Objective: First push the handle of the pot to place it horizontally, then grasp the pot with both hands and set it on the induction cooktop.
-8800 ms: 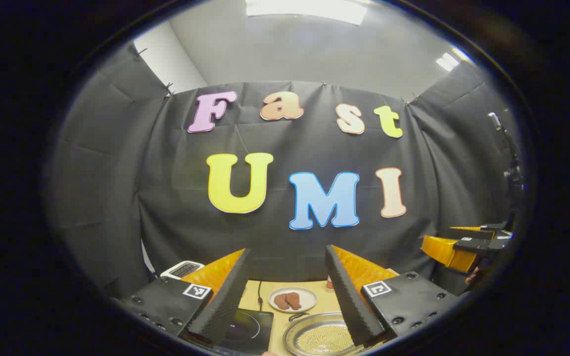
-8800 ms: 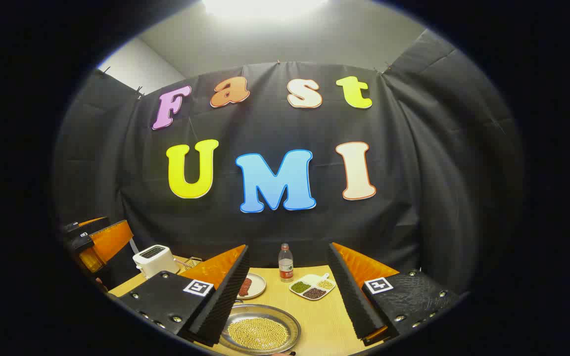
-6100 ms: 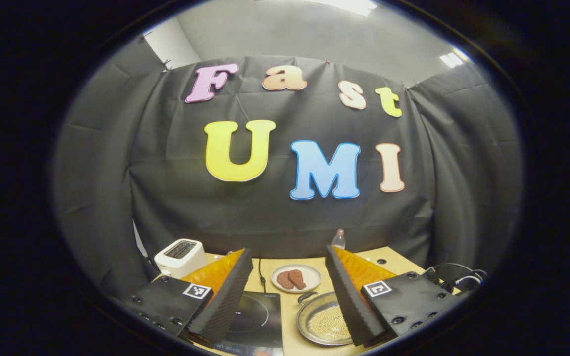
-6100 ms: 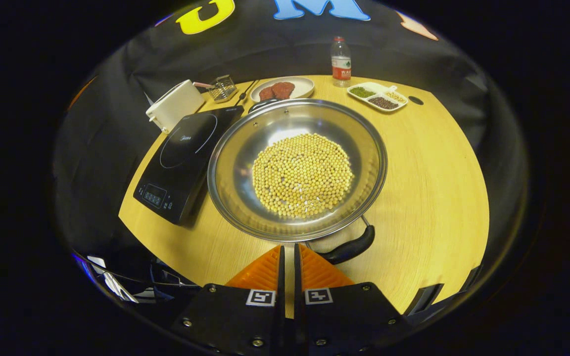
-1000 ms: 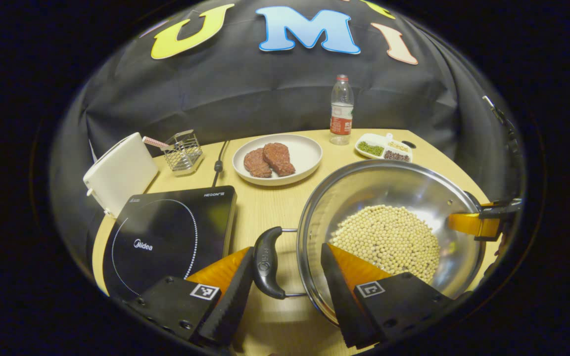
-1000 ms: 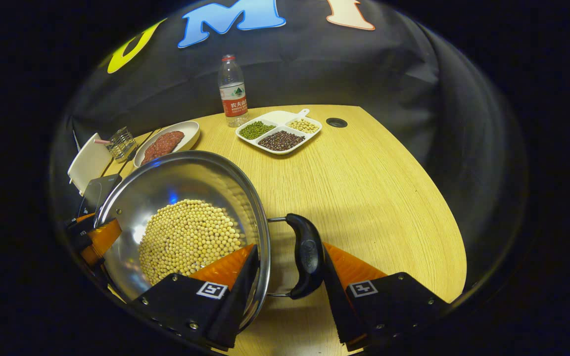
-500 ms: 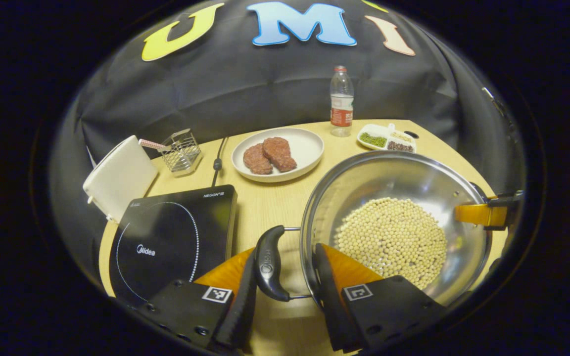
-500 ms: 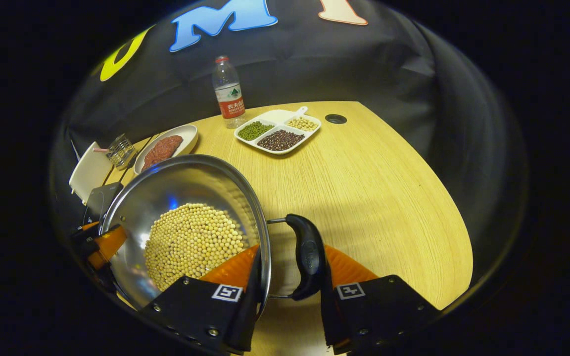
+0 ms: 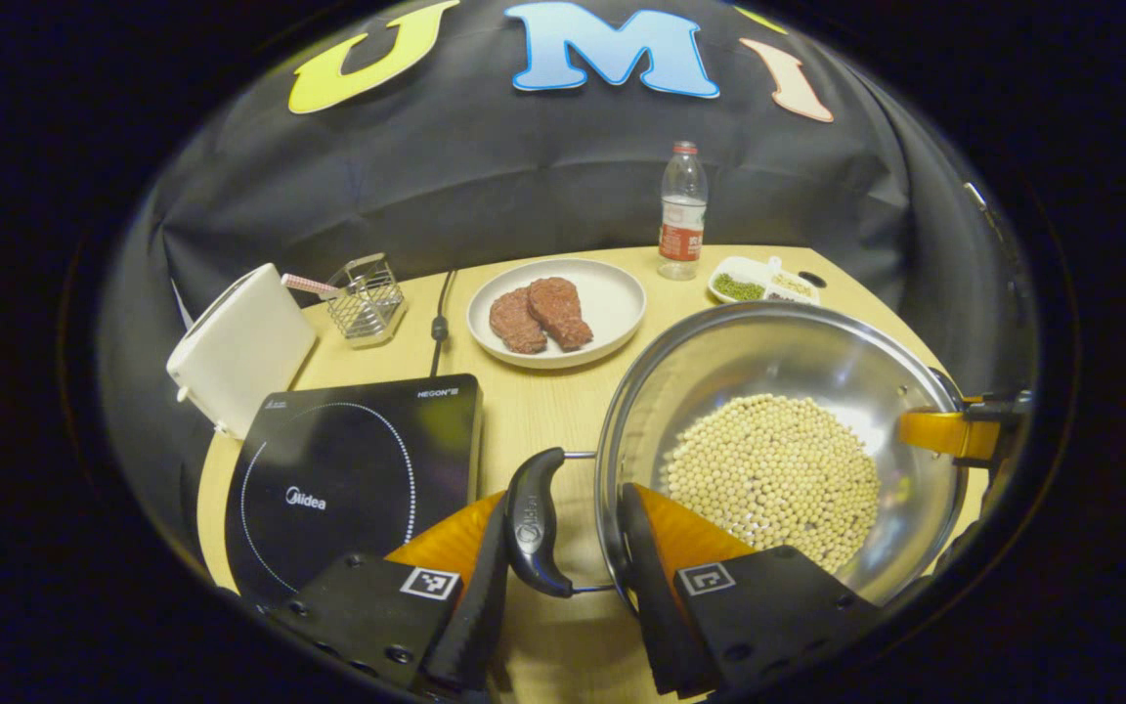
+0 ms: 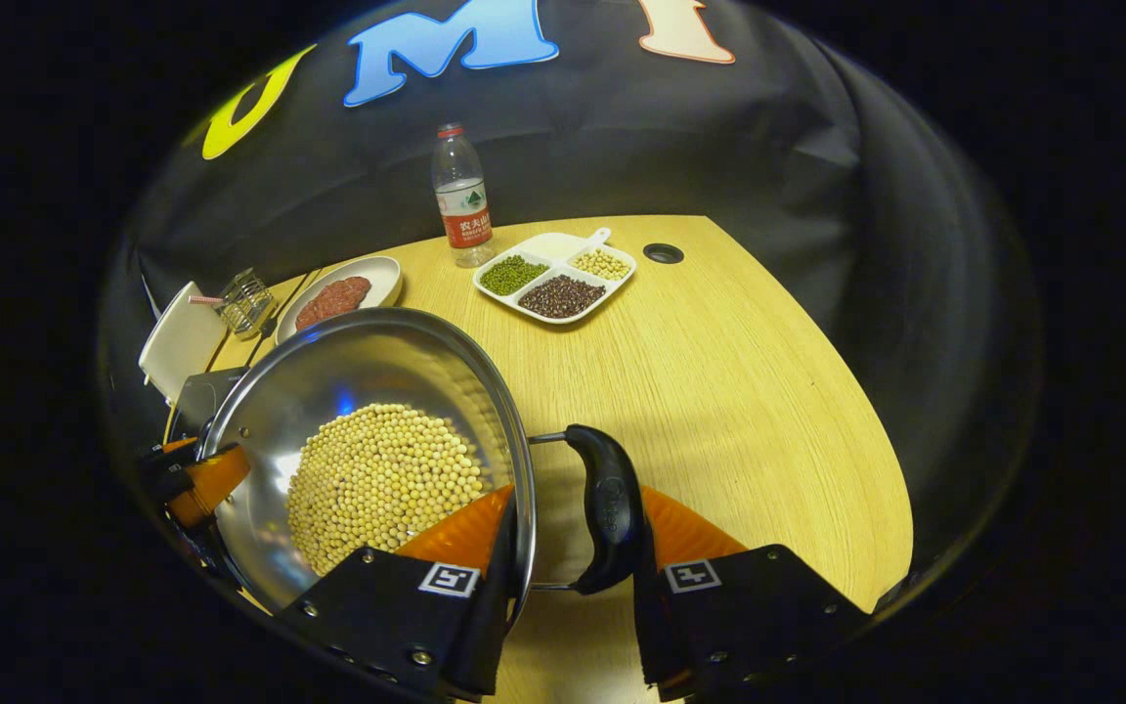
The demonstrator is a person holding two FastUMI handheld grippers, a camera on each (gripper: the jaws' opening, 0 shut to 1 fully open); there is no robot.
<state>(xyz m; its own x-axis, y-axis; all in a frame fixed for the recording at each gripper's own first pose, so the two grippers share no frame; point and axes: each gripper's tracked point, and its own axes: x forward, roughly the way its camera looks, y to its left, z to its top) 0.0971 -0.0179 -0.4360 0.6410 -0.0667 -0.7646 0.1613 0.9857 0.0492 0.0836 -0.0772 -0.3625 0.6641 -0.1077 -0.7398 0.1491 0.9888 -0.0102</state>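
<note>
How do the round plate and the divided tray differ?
The round plate is one open dish holding two reddish-brown meat patties; the divided tray is squarish with a small handle and three compartments of green, dark and pale beans. The round plate sits behind the induction cooktop, the divided tray farther right, near the water bottle. Both are white and rest on the table.

Shiny metal pot (image 9: pixel 817 362), wood-grain table (image 10: pixel 739 391)

Bare table (image 10: pixel 739 372) is seen at the pot's (image 9: pixel 778 391) three o'clock in the right gripper view. In the left gripper view, the cooktop (image 9: pixel 348 469) lies unobstructed at nine o'clock, flanked by a toaster (image 9: pixel 236 347). Twelve o'clock is blocked by a plate (image 9: pixel 612 293) and bottle (image 9: pixel 682 210).
</note>
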